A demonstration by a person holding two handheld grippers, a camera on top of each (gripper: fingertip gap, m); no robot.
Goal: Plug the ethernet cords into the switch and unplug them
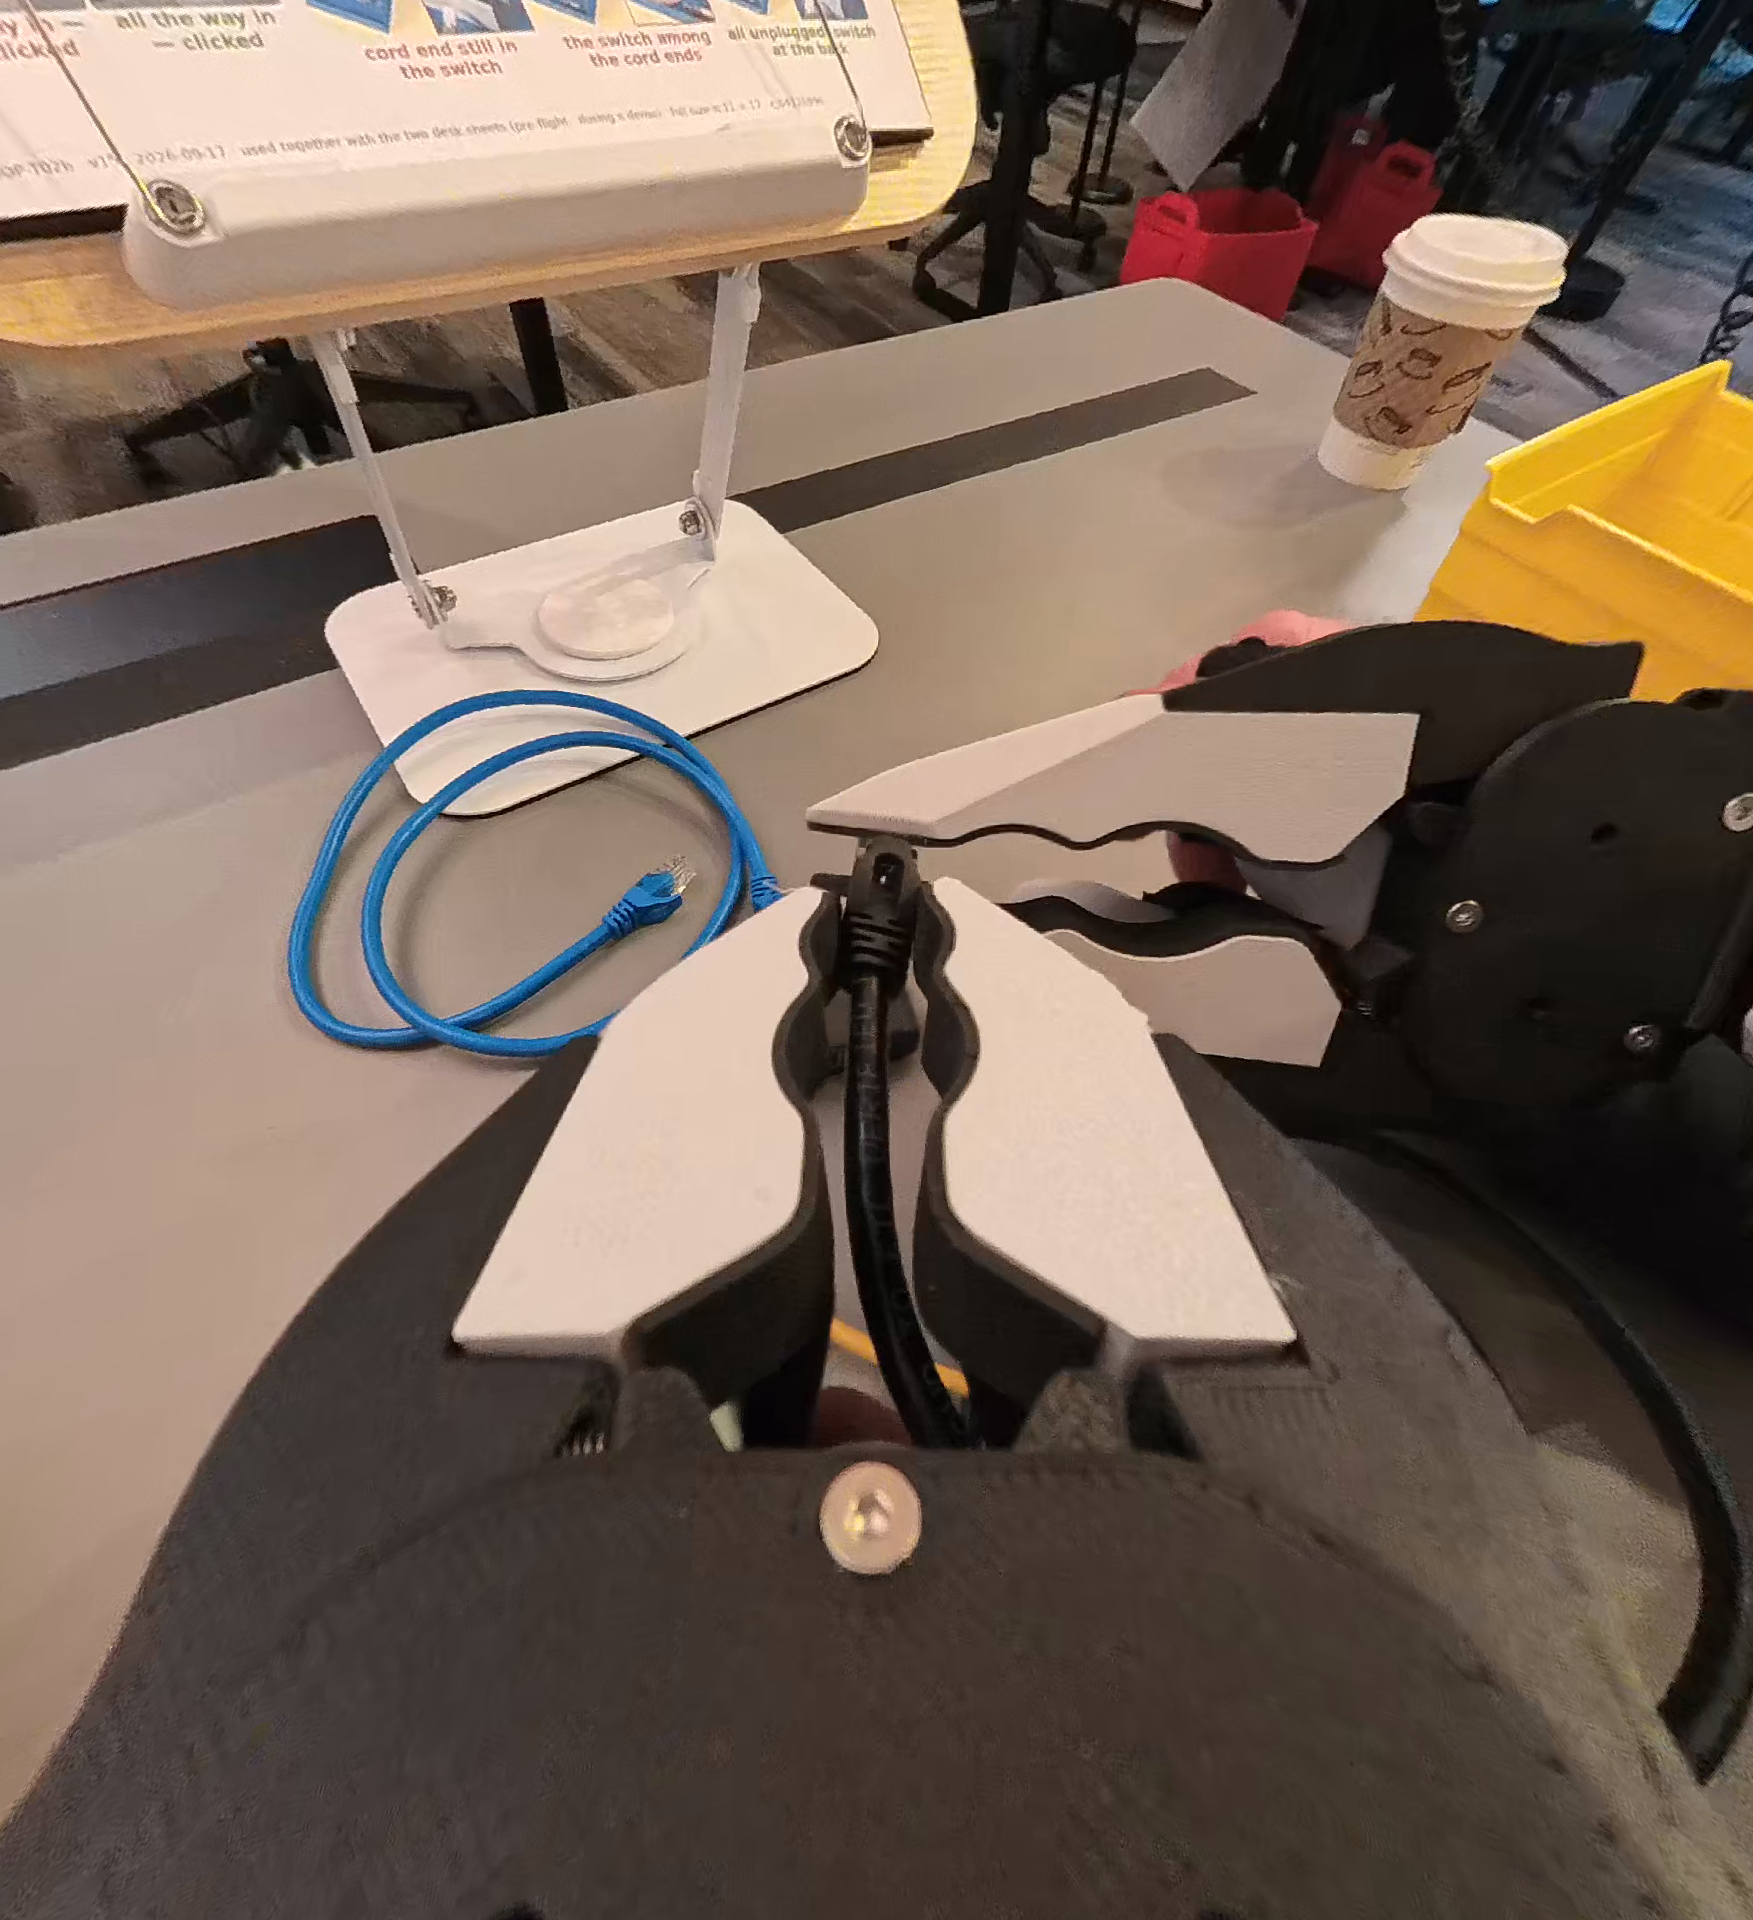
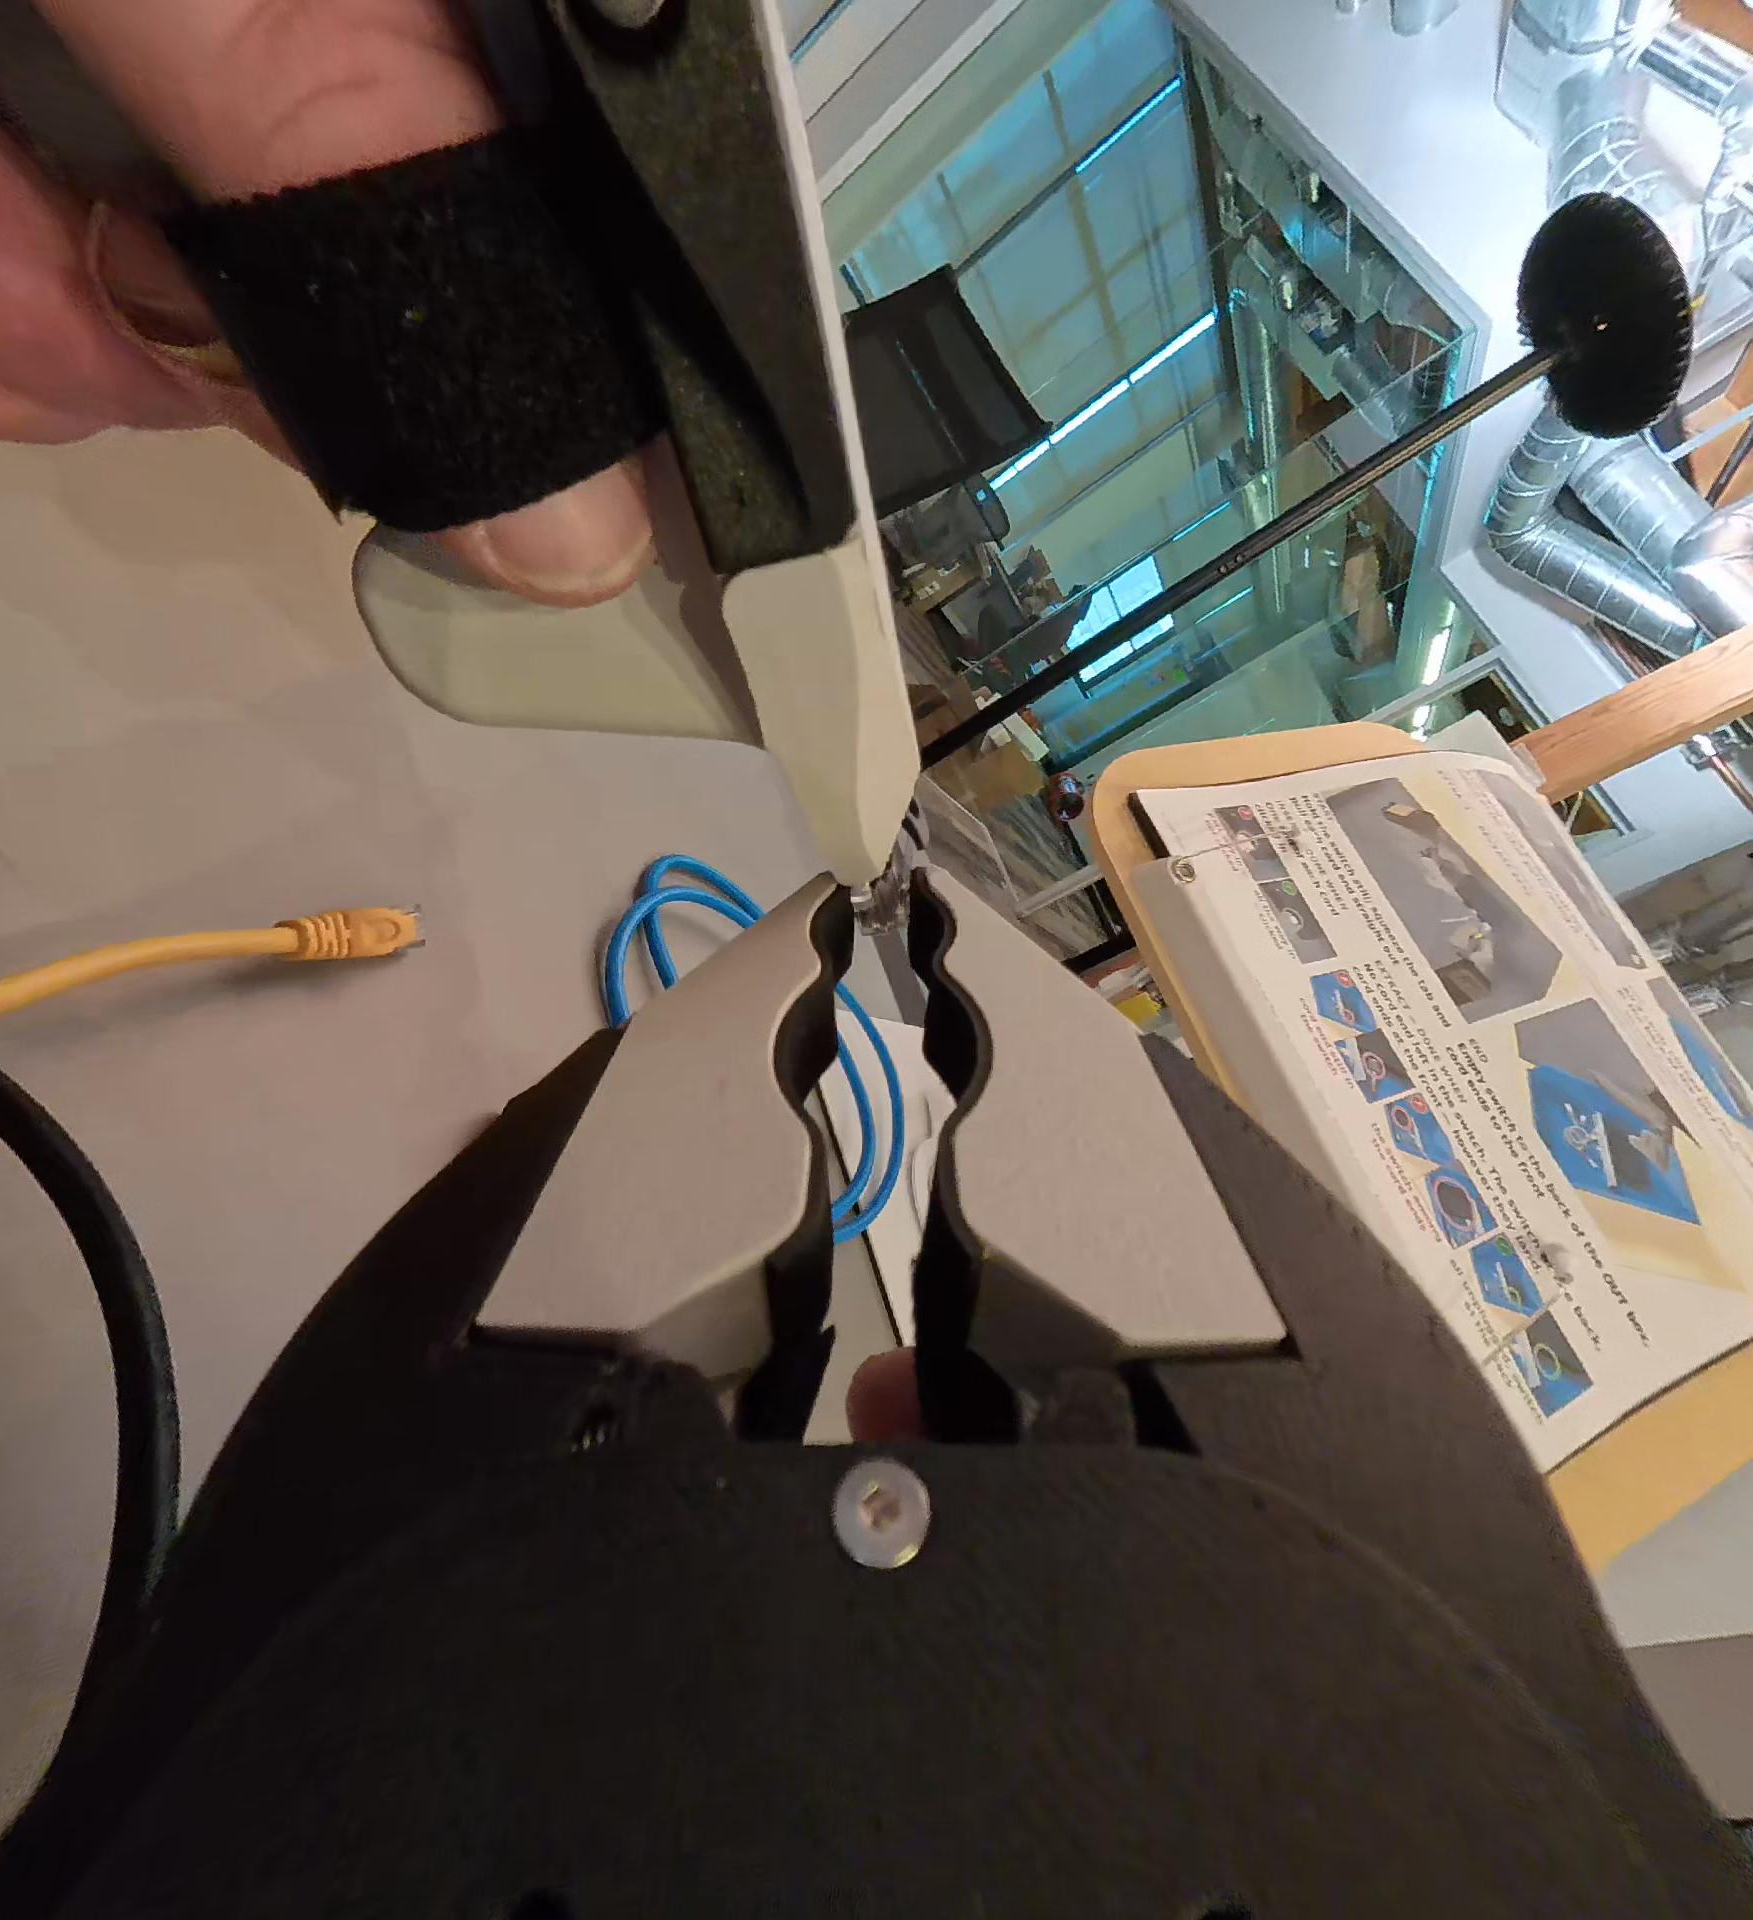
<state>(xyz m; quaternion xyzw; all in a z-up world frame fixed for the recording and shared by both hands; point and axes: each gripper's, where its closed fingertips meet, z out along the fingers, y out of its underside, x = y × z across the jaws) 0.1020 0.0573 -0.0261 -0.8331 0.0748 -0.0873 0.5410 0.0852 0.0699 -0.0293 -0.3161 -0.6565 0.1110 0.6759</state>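
My left gripper (image 1: 877, 909) is shut on a black ethernet cord (image 1: 872, 1091), which runs up between its fingers, with the plug (image 1: 882, 873) sticking out past the tips. My right gripper (image 2: 877, 896) comes in from the right and is closed on that plug's clear tip (image 2: 880, 906); in the left wrist view its upper finger (image 1: 1059, 769) lies on top of the plug. A blue cord (image 1: 529, 883) lies coiled on the grey table (image 1: 124, 1143), its plug (image 1: 648, 899) free. A yellow cord (image 2: 124, 961) lies loose with its plug (image 2: 352, 932) free. No switch is in view.
A white document stand (image 1: 602, 644) holding an instruction sheet (image 2: 1423, 1039) is behind the blue cord. A paper coffee cup (image 1: 1443, 353) and a yellow bin (image 1: 1661, 561) are at the right. A thick black cable (image 2: 124, 1247) curves at the near left. Less than 4 cm separates the two grippers' tips.
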